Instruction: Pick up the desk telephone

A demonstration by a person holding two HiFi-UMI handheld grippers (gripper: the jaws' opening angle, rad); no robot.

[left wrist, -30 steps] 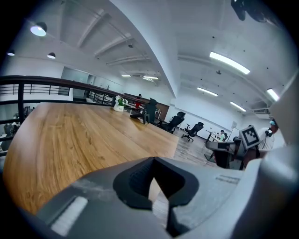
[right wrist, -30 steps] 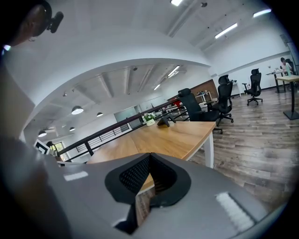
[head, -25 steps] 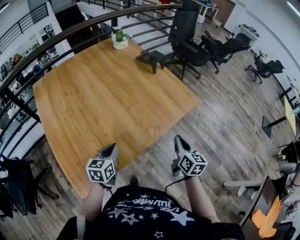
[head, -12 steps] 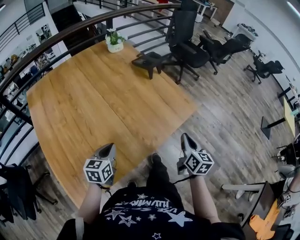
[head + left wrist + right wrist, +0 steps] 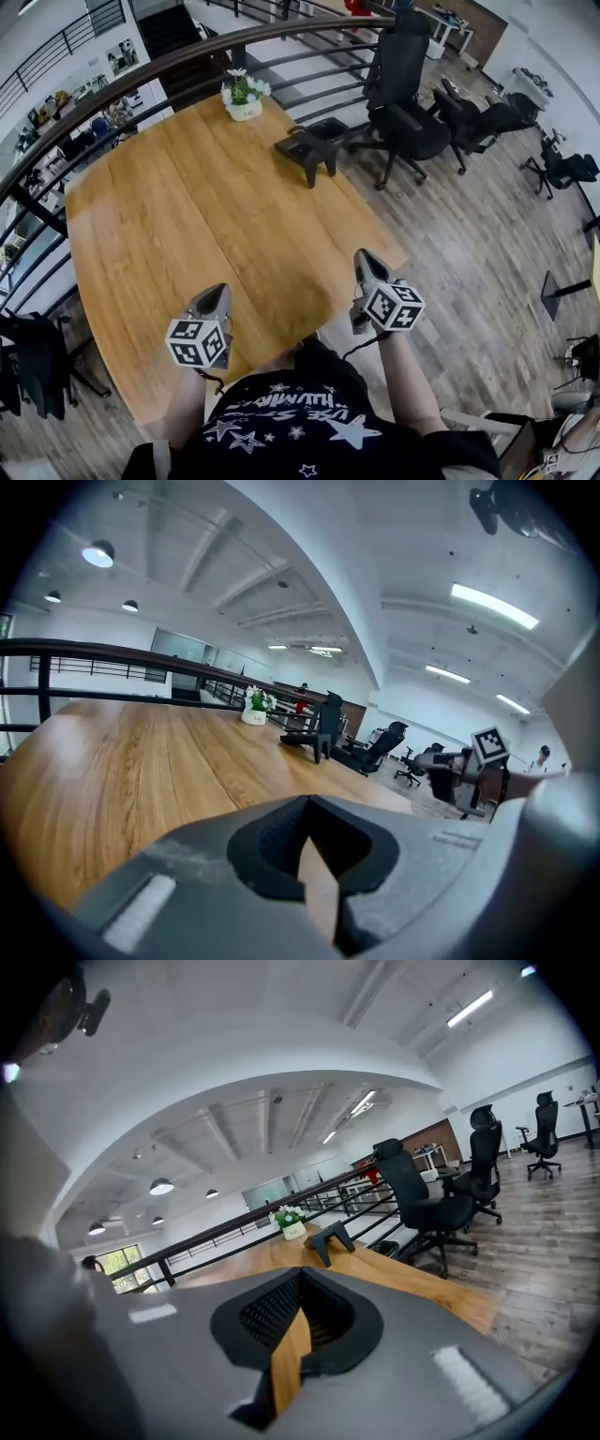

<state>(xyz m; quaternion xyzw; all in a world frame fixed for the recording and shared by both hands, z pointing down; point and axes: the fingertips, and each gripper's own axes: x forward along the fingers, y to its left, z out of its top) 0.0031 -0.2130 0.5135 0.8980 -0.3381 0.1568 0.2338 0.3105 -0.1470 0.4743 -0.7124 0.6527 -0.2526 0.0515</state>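
The black desk telephone (image 5: pixel 314 148) stands near the far right edge of the wooden table (image 5: pixel 178 216); it also shows far off in the left gripper view (image 5: pixel 309 741) and the right gripper view (image 5: pixel 328 1239). My left gripper (image 5: pixel 215 296) is over the table's near part, shut and holding nothing (image 5: pixel 309 803). My right gripper (image 5: pixel 364 261) is at the table's near right edge, shut and empty too (image 5: pixel 298 1277). Both point toward the telephone and are well short of it.
A white pot with flowers (image 5: pixel 245 97) stands at the table's far edge, by a dark curved railing (image 5: pixel 141 70). Black office chairs (image 5: pixel 408 108) crowd the wooden floor right of the telephone. The person's dark star-print shirt (image 5: pixel 300 422) fills the bottom.
The person has stepped up to the table. Both grippers have travelled forward, the right one from above the floor to the table's edge. The telephone sits nearer in view.
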